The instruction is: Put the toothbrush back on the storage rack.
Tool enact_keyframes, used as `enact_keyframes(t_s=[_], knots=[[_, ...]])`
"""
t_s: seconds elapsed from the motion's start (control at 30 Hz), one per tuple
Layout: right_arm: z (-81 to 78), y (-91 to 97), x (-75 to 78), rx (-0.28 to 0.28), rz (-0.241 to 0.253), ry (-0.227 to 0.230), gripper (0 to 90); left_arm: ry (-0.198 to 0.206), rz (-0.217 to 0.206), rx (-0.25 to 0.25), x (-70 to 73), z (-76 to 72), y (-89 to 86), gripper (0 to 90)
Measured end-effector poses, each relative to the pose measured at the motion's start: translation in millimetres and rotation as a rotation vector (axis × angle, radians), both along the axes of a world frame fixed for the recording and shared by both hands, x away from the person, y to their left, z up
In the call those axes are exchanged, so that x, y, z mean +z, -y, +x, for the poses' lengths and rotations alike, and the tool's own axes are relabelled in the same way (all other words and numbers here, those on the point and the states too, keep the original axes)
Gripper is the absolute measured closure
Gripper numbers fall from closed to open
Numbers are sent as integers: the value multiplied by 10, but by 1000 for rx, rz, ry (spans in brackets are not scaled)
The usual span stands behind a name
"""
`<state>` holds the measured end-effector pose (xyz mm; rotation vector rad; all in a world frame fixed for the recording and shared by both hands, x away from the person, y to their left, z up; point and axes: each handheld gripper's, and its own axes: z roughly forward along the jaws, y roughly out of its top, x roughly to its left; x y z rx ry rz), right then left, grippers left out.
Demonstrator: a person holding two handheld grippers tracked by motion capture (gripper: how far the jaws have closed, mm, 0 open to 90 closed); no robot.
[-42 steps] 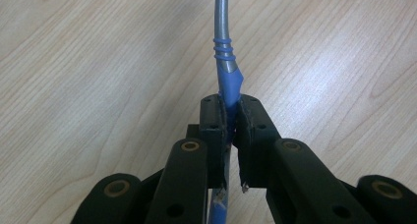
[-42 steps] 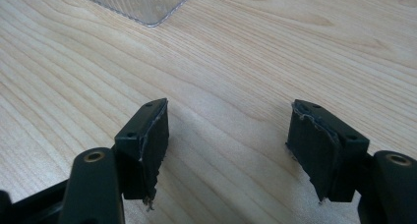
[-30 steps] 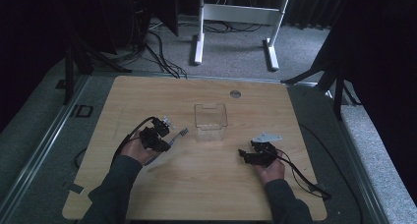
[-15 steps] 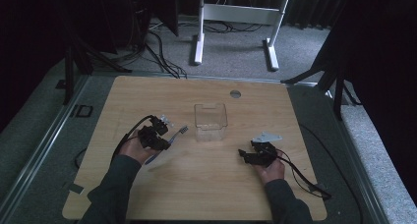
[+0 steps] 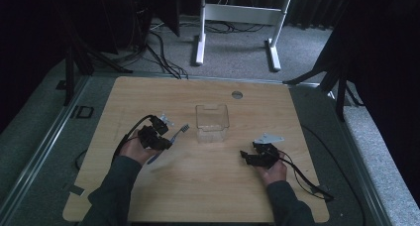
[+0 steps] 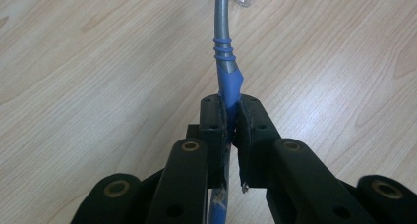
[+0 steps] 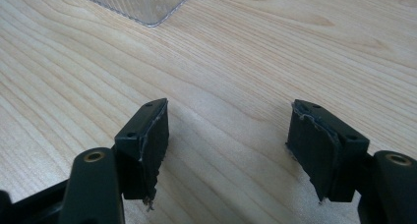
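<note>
A toothbrush [image 5: 174,138] with a blue and grey handle [image 6: 224,57] is clamped in my left gripper [image 5: 157,137], which is shut on the blue part of the handle [image 6: 230,112]. The brush head [image 5: 184,128] points toward a clear plastic box [image 5: 212,121] in the middle of the wooden table [image 5: 208,186]. My right gripper [image 5: 253,156] rests low over the table at the right, open, with bare wood between its jaws [image 7: 227,130]. A corner of the clear box [image 7: 142,3] lies ahead of it.
A round grommet hole [image 5: 237,94] sits near the table's far edge. Cables trail from both grippers, the right one [image 5: 309,179] looping toward the table's near right corner. White desk legs [image 5: 200,32] and floor cables stand beyond the table.
The left gripper has lifted the toothbrush slightly and edged toward the clear box. The right gripper has stayed put.
</note>
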<state>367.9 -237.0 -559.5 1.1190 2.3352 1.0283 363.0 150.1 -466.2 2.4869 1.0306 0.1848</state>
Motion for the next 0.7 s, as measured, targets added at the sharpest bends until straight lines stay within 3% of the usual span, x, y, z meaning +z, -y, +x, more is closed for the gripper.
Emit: enact_keyframes(t_s=[0.7], knots=[[0,0,0,0,0,0,313,54,-58,28,109,-15,-34,825]])
